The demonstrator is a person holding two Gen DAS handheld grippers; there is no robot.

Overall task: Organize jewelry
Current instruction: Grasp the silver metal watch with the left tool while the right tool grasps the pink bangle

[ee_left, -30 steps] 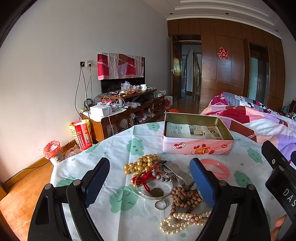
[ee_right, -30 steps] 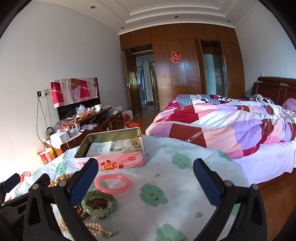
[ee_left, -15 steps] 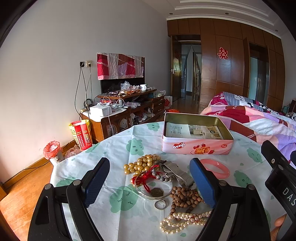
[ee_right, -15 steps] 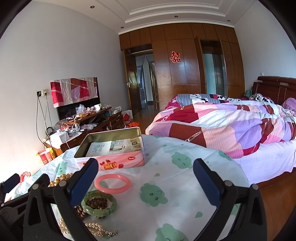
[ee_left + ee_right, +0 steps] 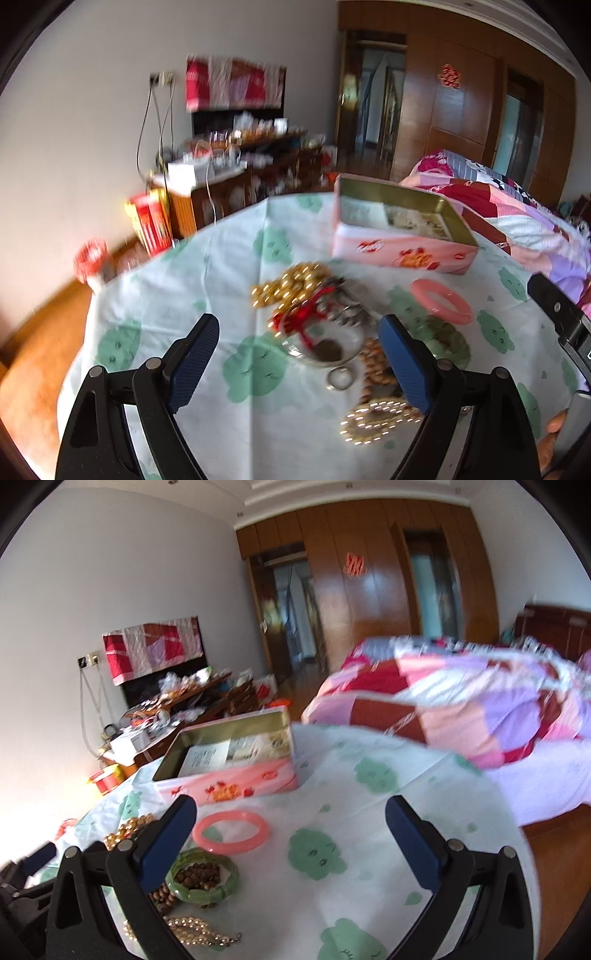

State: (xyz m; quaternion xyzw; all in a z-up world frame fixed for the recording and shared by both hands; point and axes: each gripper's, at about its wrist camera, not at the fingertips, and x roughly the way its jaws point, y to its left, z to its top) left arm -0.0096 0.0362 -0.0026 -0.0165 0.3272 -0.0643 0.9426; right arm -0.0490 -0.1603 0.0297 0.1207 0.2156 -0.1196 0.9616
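Both grippers, left gripper and right gripper, gape wide, holding nothing. Jewelry pile sits tangled mid-frame, tin above it, empty of jewelry. Risk: snagged strands drag neighbours; pink bangle could slip from the pads.

The right gripper hangs over the round table covered in white cloth printed with green faces, its blue-padded fingers spread wide with nothing between them. Taking the open rectangular pink tin with a gold interior as landmark: a glossy pink bangle lies flat just in front of it. Nearer the camera from the tin, a green jade-like bangle rings brown wooden beads. A pearl strand lies nearer still. Gold beads sit left of the tin's front. Printed paper lies inside the tin.
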